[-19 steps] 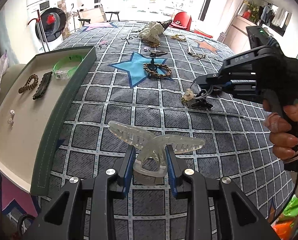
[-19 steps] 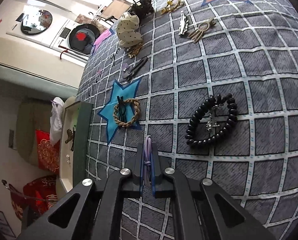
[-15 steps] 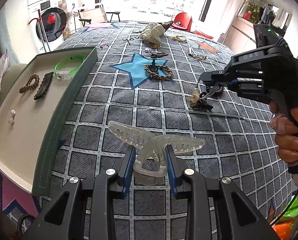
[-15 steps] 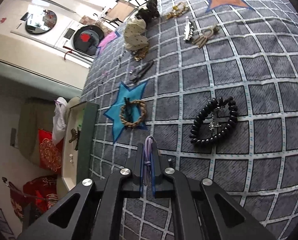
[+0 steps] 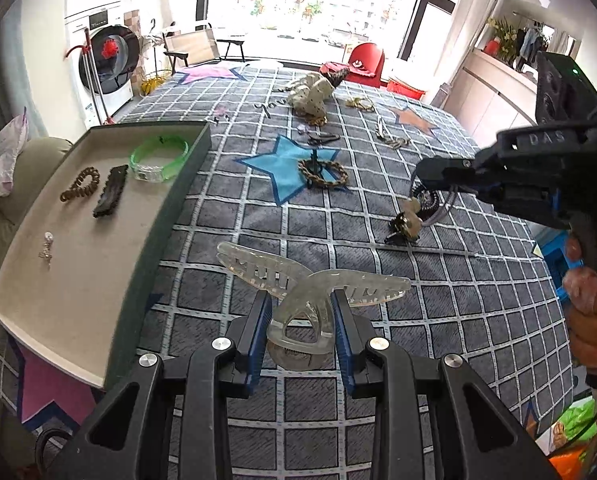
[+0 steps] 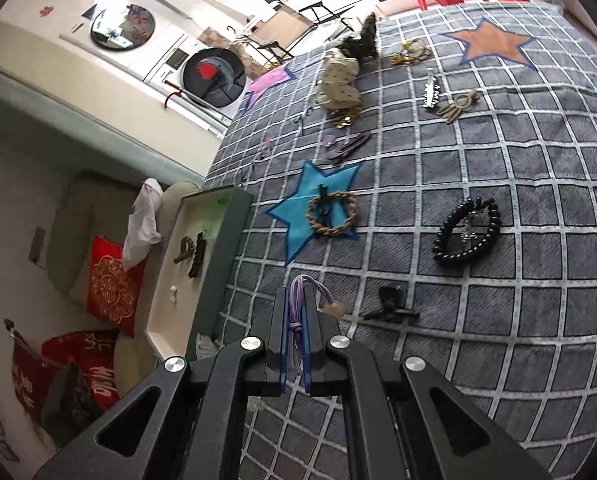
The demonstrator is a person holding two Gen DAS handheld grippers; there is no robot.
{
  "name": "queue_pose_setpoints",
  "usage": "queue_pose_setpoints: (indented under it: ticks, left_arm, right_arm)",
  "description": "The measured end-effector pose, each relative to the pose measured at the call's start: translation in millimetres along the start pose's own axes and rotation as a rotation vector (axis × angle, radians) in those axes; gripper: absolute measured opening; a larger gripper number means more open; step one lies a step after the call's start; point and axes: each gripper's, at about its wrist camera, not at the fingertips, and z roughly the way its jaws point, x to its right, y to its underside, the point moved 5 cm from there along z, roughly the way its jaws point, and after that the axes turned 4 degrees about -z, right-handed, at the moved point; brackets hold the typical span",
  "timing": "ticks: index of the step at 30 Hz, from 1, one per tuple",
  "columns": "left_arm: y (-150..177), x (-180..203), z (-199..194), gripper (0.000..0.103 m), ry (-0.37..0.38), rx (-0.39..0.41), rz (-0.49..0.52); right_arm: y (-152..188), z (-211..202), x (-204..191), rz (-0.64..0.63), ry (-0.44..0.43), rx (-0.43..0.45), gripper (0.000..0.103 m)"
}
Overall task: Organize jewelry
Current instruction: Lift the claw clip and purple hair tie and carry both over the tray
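Observation:
My left gripper (image 5: 300,304) is shut on the arched handle of a clear plastic claw clip (image 5: 310,280), held a little above the checked cloth. To its left, a grey-green tray (image 5: 170,208) sits open. My right gripper (image 6: 297,300) is shut on a looped purple cord (image 6: 296,312), and a pale bead (image 6: 334,310) dangles beside its right finger. In the left wrist view the right gripper (image 5: 422,170) hangs at the right above a dark hair clip (image 5: 404,226), a person's hand on its handle.
The tray holds a green bangle (image 5: 160,156), a brown spiral tie (image 5: 80,184), a black clip (image 5: 110,190) and a small earring (image 5: 47,246). On the cloth lie a braided rope bracelet (image 6: 332,214), a black bead bracelet (image 6: 466,236) and a spotted bow (image 5: 312,94).
The right gripper has lifted and drawn back with the purple cord; the bead now hangs free and the dark clip has come into its view. The left gripper has kept still.

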Motion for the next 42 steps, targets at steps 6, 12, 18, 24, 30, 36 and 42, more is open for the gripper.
queue_pose_setpoints:
  ticks: [6,12,18,24,30,36,42]
  left_arm:
    - [-4.8,-16.8,-17.3,0.032,-0.010,0.033,-0.021]
    - [-8.9,-43.9,-33.8,0.032,-0.036,0.065,-0.051]
    - [-16.1,-83.3,-47.9,0.032,-0.078,0.099,-0.091]
    - [-20.0,-132.0,-55.0,0.032,-0.132,0.121,-0.144]
    - [-18.5,-178.7,-49.8,0.032,-0.179,0.114,-0.198]
    - [-15.2,-215.8,-36.0,0.032,-0.208,0.088,-0.244]
    - [-12.6,-238.5,-18.5,0.032,-0.232,0.056,-0.263]
  right_arm:
    - [5.7,-3.5,-23.6,-0.048,0.009,-0.006,0.006]
    - [7.3,5.0,-55.2,-0.103,0.003,-0.018,0.006]
    - [3.6,24.9,-97.1,-0.166,-0.024,-0.040,0.006]
    - [1.3,57.6,-145.3,-0.235,-0.054,-0.079,0.006]
    - [3.5,96.0,-183.5,-0.283,-0.068,-0.135,0.006]
    - [11.3,139.8,-213.3,-0.323,-0.074,-0.198,0.006]
    - [20.2,182.3,-229.2,-0.342,-0.073,-0.261,0.006]
